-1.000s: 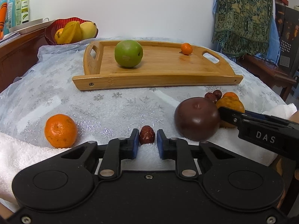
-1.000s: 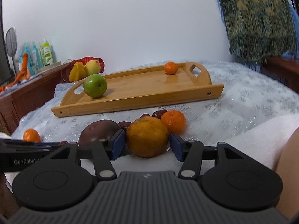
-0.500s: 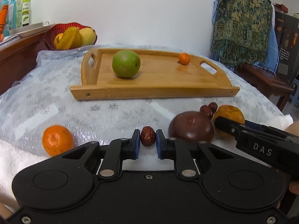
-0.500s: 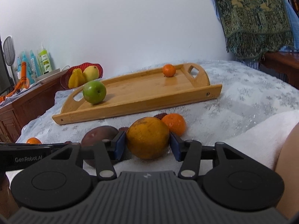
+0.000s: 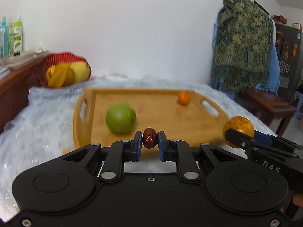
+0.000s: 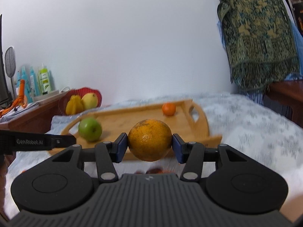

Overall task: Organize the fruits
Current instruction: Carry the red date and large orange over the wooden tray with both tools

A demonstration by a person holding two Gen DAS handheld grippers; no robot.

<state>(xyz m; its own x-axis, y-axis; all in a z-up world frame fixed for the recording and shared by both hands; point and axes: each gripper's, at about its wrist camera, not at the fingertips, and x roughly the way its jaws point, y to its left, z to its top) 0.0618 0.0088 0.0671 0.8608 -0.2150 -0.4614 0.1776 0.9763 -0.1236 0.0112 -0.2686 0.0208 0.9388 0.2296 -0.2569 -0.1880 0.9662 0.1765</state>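
1. My left claw (image 5: 150, 141) is closed on a small dark red date (image 5: 150, 138), pinched between the two blue pads, and it is held in the air over the near edge of the wooden tray (image 5: 170, 121).
2. My right claw (image 6: 149, 141) is opened wide around a large orange (image 6: 150, 139) and clamped on it, one blue pad pressing each side; the fruit is off the table.
3. From the left wrist view, that same large orange (image 5: 238, 131) shows at the right, beside the tray's near right corner, with the right claw's black finger across its lower part.
4. The tray lies on the table (image 5: 37, 124), which is covered with a shiny silvery-white cloth.
5. A green apple (image 5: 120, 118) sits in the tray toward its left end.
6. A small tangerine (image 5: 184, 98) sits at the far right of the tray, near the handle cut-out.
7. Behind the tray's left end stands a red basket (image 5: 56, 64) holding yellow fruit.
8. Below my right claw I glimpse some dark red and orange fruit on the table, mostly hidden by the claw body.
9. The cloth and tray are blurred in both views.
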